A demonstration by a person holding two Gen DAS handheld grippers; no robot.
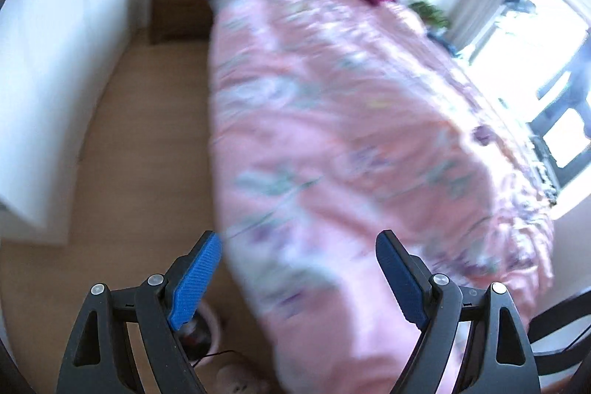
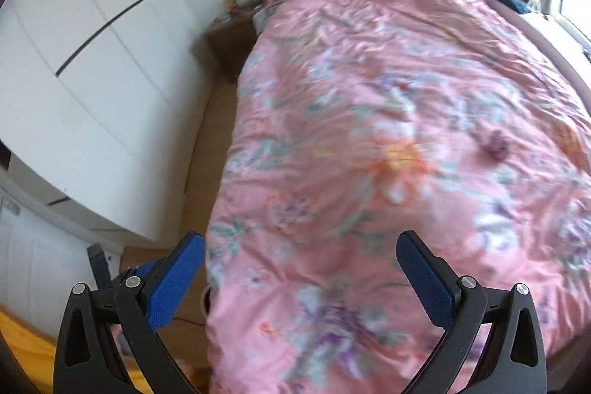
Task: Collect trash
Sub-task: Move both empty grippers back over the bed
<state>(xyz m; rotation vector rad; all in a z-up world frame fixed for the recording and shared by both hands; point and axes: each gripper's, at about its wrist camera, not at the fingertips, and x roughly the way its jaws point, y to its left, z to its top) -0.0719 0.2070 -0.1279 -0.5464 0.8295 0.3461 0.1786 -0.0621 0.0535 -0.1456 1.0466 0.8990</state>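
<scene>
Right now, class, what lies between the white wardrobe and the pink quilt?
A strip of bare wooden floor runs between the wardrobe and the quilt, ending at a bedside cabinet. The right wrist view shows it best.

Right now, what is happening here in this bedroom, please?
A person holds two grippers above a bed covered by a pink floral quilt. The left gripper and the right gripper both have open jaws and hold nothing. A small dark purple scrap lies on the quilt, possibly trash. Nothing is collected yet.
</scene>
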